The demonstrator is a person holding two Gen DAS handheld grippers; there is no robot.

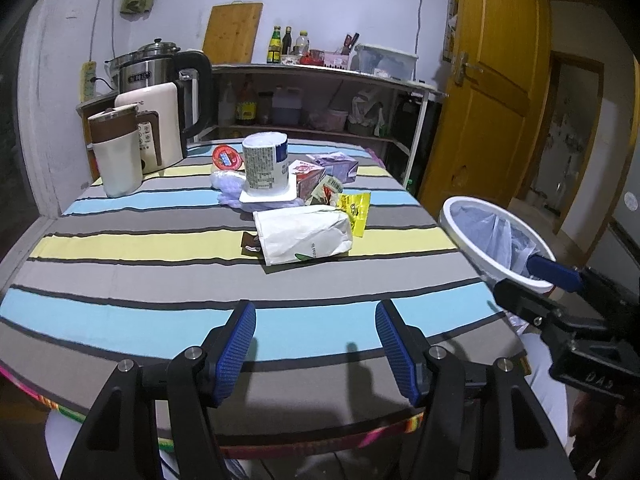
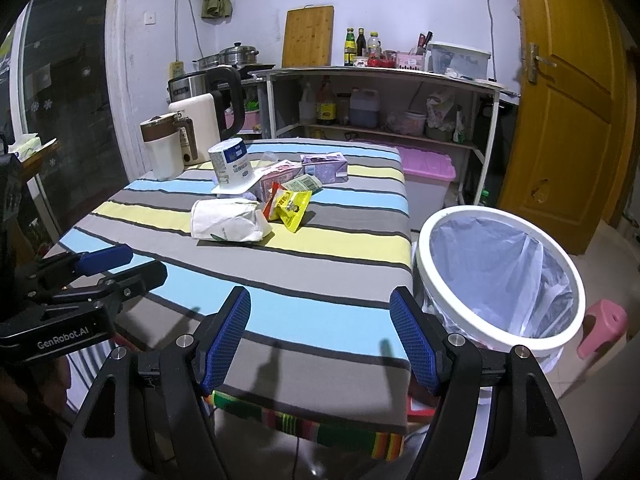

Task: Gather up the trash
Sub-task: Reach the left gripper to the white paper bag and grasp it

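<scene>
Trash lies in a heap on the striped table [image 1: 120,320]: a white paper bag [image 1: 302,234] [image 2: 228,220], a yellow snack wrapper [image 1: 354,208] [image 2: 294,208], an upturned white cup [image 1: 266,166] [image 2: 232,164], a purple carton [image 1: 334,164] [image 2: 324,168] and a small dark wrapper [image 1: 250,244]. A white bin with a clear liner [image 2: 500,276] [image 1: 494,240] stands off the table's right edge. My left gripper [image 1: 316,344] is open and empty over the near edge. My right gripper [image 2: 320,336] is open and empty beside the bin.
A white mug with a brown band [image 1: 116,152] and kettles [image 1: 160,120] stand at the table's far left. A shelf unit [image 2: 380,100] with bottles is behind. A pink-lidded box [image 2: 428,172], a pink stool [image 2: 604,324] and a yellow door [image 2: 568,100] are at the right.
</scene>
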